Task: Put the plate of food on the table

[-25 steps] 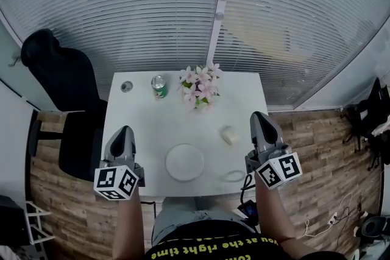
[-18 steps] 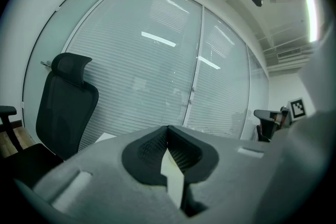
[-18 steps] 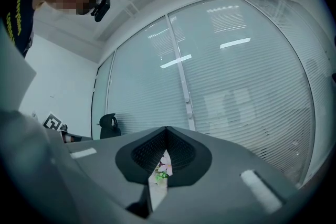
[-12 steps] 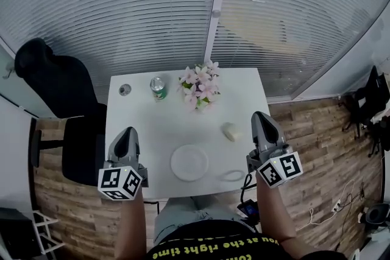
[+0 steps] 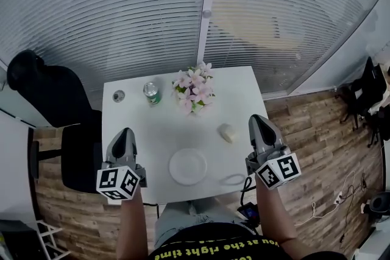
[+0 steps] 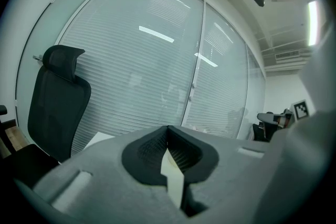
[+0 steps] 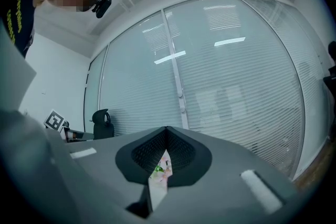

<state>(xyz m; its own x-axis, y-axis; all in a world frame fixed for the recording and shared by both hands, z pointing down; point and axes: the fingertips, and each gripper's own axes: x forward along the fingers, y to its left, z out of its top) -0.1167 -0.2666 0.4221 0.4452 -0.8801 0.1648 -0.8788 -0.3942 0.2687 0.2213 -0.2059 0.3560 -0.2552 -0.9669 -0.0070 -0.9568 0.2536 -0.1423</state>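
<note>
A white round plate lies on the white table near its front edge. A pale lump of food sits on the table to the plate's right, apart from it. My left gripper hangs over the table's front left edge, jaws together and empty. My right gripper hovers just off the table's front right edge, also shut with nothing in it. In both gripper views the jaws meet at the tips and point up at the glass wall.
A green can, a small round object and a bunch of pink flowers stand along the table's far side. A clear ring-like item lies at the front right. A black office chair stands left of the table. Glass wall with blinds behind.
The head camera has shifted so the table and all on it sit further left and slightly higher in view. Both grippers stay shut and hold about the same place.
</note>
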